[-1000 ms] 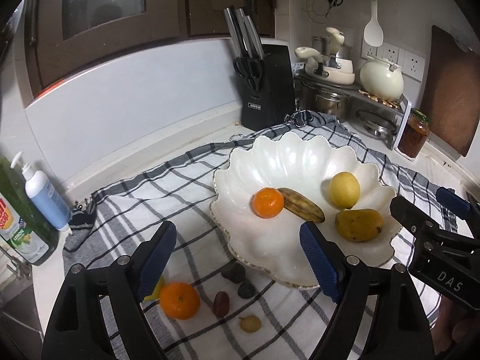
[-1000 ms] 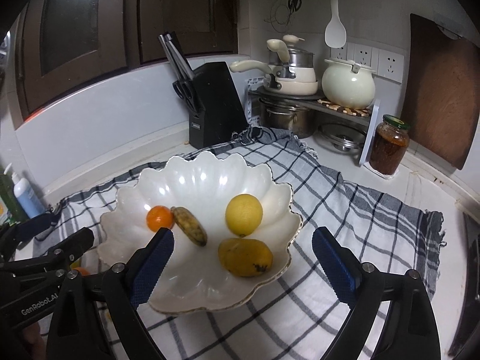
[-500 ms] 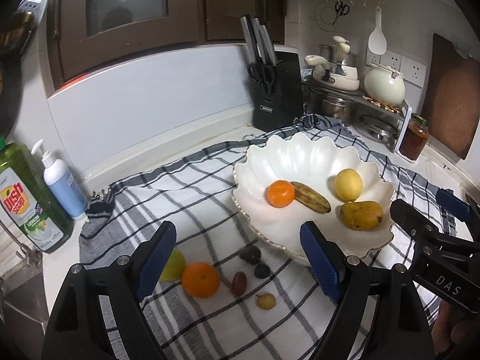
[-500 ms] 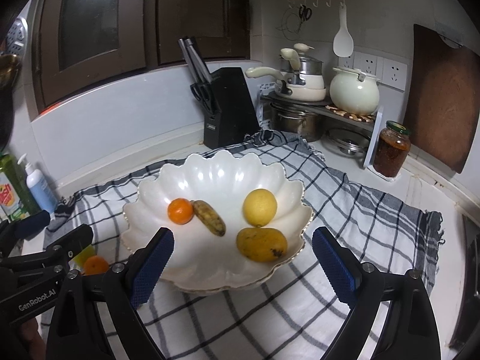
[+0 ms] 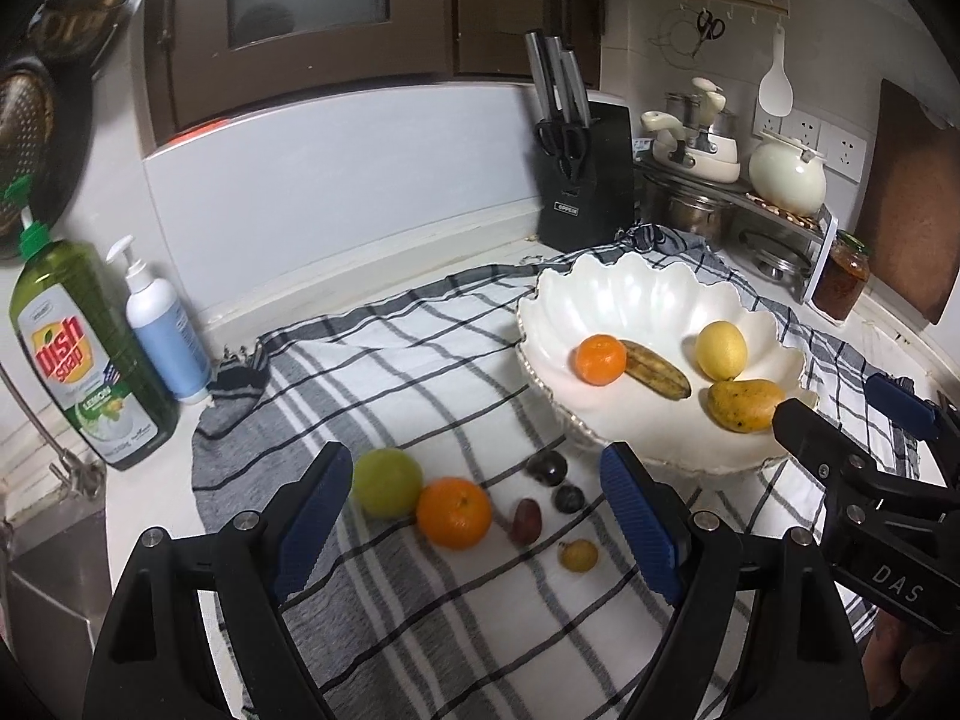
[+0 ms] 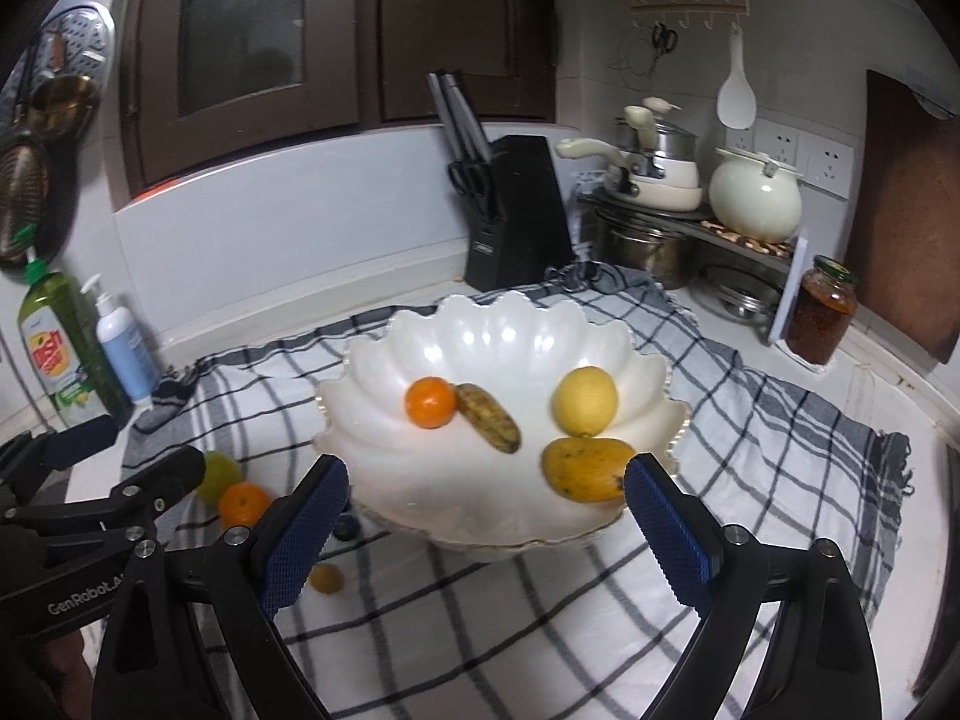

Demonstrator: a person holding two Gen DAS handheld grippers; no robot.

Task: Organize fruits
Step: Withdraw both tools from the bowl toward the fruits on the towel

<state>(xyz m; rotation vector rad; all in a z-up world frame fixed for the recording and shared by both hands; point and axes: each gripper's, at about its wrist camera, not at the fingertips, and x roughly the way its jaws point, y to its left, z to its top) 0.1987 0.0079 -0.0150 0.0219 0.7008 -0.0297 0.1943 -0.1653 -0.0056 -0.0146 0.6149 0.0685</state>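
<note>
A white scalloped bowl (image 6: 510, 354) is set on a checked cloth (image 6: 780, 438); within it an orange (image 6: 429, 402) is seen at nine o'clock, touching a browned banana (image 6: 487, 417), a lemon (image 6: 584, 401) at two o'clock and a mango (image 6: 585, 469) at five o'clock. Outside, at the bowl's eight o'clock, a green fruit (image 5: 387, 482), a second orange (image 5: 454, 513) and four small fruits (image 5: 547, 468) are laid on the cloth. The left gripper (image 5: 477, 516) and the right gripper (image 6: 483, 531) are both held spread wide, with nothing grasped.
</note>
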